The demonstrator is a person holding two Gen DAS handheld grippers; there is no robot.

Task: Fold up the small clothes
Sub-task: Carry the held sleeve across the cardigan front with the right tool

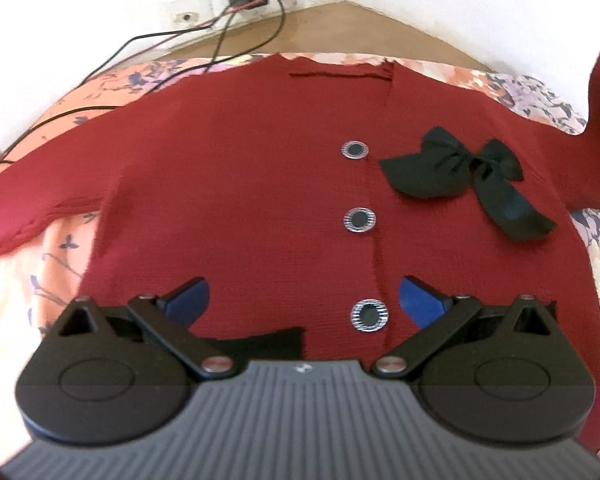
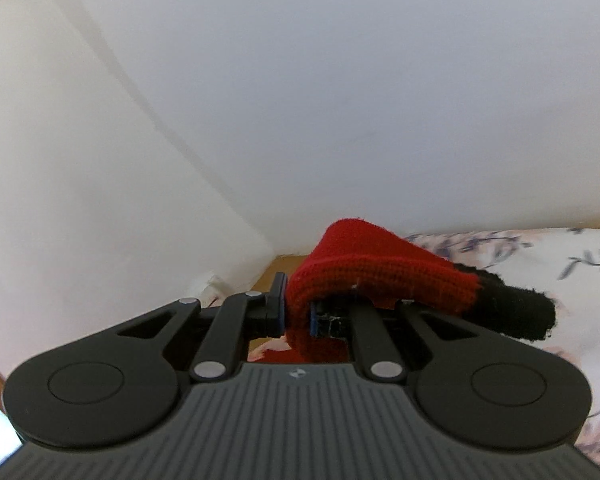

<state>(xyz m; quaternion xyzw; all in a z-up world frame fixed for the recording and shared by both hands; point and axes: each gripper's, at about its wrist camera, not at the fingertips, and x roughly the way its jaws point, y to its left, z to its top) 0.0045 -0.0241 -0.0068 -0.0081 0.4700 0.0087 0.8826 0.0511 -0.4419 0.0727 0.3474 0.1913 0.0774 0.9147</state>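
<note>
Flat on the floral bedspread [image 1: 64,240] lies a small red knit cardigan [image 1: 240,184], front side up, its neckline toward the far wall. Down its closed front runs a line of three round silver-rimmed buttons [image 1: 359,219], and a black ribbon bow [image 1: 460,172] sits on the chest just beside the top one. One sleeve stretches out flat to the left edge of the left wrist view; the other sleeve [image 1: 598,132] rises off the bed at the right edge of that view. The left gripper [image 1: 304,294] hovers over the cardigan's hem with its jaws wide apart, the blue pads [image 1: 190,296] on either side of the lowest button, holding nothing. A black strip of trim shows at the hem beneath it. In the right wrist view, the right gripper [image 2: 298,314] has its jaws clamped on the lifted sleeve [image 2: 380,272], whose black cuff [image 2: 516,312] droops over the right finger. Black cables [image 1: 220,36] trail from a wall socket beyond the bed.
</note>
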